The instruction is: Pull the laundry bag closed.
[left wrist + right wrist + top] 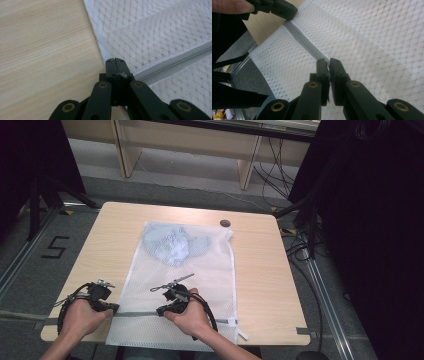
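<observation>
A white mesh laundry bag [200, 270] lies flat on the bench [110, 235], with a pale blue garment [172, 244] bunched inside its far end. A grey zipper [140, 314] runs across the bag's near end. Your left tongs [115, 60] are clamped on the bag's edge at the zipper's left end, anchoring it. Your right tongs [329, 61] are pressed together over the zipper track farther along; a small pale piece, probably the slider's pull, sits between the tips, though it is too small to be sure. The mesh is light, limp and stretchy: it will bunch and ride along with any pull instead of resisting. Take hold only at firm points, namely the sewn zipper tape [172, 65] and the pull tab, never the open mesh, which snags and tears easily. Keep the left anchor low against the bench so the tape stays taut, and draw the slider straight along the track.
</observation>
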Demonstrator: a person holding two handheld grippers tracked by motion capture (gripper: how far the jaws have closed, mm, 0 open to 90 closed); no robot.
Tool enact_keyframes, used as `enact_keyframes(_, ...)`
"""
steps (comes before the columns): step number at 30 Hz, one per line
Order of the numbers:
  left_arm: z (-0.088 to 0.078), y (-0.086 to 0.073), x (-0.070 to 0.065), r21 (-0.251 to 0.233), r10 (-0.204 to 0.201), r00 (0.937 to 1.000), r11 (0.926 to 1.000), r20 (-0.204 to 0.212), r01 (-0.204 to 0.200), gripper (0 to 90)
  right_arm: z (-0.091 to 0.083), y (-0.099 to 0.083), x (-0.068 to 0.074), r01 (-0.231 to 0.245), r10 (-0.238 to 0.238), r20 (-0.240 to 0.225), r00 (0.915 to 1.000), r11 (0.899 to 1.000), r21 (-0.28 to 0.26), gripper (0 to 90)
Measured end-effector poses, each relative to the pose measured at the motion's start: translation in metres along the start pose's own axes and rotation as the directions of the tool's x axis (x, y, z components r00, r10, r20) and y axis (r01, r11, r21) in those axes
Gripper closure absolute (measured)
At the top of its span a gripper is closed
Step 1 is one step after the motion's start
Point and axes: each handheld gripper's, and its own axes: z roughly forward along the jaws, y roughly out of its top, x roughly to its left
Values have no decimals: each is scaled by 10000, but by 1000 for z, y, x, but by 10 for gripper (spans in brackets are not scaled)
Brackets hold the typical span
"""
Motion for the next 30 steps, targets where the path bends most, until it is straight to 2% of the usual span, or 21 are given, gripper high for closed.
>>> enact_keyframes(2,1,-1,-1,-217,-51,10000,9998,-28,50,900,-1,0,0,71,-71,-10,10000,10000,41,871)
enact_keyframes(5,0,0,0,15,-13,10000,10000,8,13,900,-2,0,-2,-13,13,10,10000,10000,26,871)
enact_keyframes(7,3,-1,-2,-426,-276,9996,9987,-83,272,900,-3,-1,-2,-40,39,90,10000,10000,47,871)
enact_keyframes(11,1,-1,-1,-175,-39,10000,9998,-74,38,900,-4,-2,-5,-130,130,25,9999,9999,84,871)
enact_keyframes(13,3,-1,-2,-443,-295,9995,9986,-92,291,900,-5,-3,-6,-119,119,35,9999,9999,113,871)
enact_keyframes(14,3,-1,-2,-406,-261,9996,9988,-69,258,900,-5,-3,-6,-125,124,62,9999,9999,84,871)
enact_keyframes(15,1,0,-1,-131,-66,10000,9999,-34,66,900,-5,-4,-7,-104,104,59,9999,9999,61,871)
enact_keyframes(16,1,-1,-1,-213,-34,10000,9998,-31,34,900,-6,-4,-7,-109,109,58,9999,9999,76,871)
enact_keyframes(17,0,0,-1,-98,-31,10000,9999,-80,30,900,-6,-4,-8,-139,138,57,9999,9999,98,871)
enact_keyframes(18,1,0,-1,-106,-112,9999,9999,-11,112,900,-7,-4,-8,-256,254,129,9996,9995,167,871)
enact_keyframes(19,3,-1,-3,-443,-317,9995,9985,-84,313,900,-7,-4,-9,-110,110,58,9999,9999,51,871)
enact_keyframes(21,3,-1,-2,-425,-286,9996,9987,-81,282,900,-8,-5,-10,-130,129,122,9998,9999,67,871)
enact_keyframes(22,3,-1,-2,-427,-281,9996,9987,-84,278,900,-8,-6,-9,-332,329,142,9994,9993,181,871)
enact_keyframes(23,2,-1,-2,-289,-274,9996,9992,-119,271,900,-8,-6,-10,-174,173,49,9998,9998,90,871)
enact_keyframes(24,1,-1,-1,-218,-102,9999,9997,-18,102,900,-8,-7,-10,-193,193,39,9998,9997,126,871)
enact_keyframes(25,2,-1,-2,-375,-227,9997,9990,-56,225,900,-8,-7,-10,-179,178,88,9998,9998,114,871)
enact_keyframes(26,3,-1,-3,-437,-304,9995,9986,-83,300,900,-9,-8,-10,-374,372,109,9992,9991,203,871)
enact_keyframes(29,3,-1,-2,-426,-282,9996,9987,-80,279,900,-10,-8,-12,-199,198,53,9998,9997,153,871)
enact_keyframes(30,2,-1,-2,-338,-282,9996,9990,-89,279,900,-10,-9,-12,-351,349,114,9993,9992,199,871)
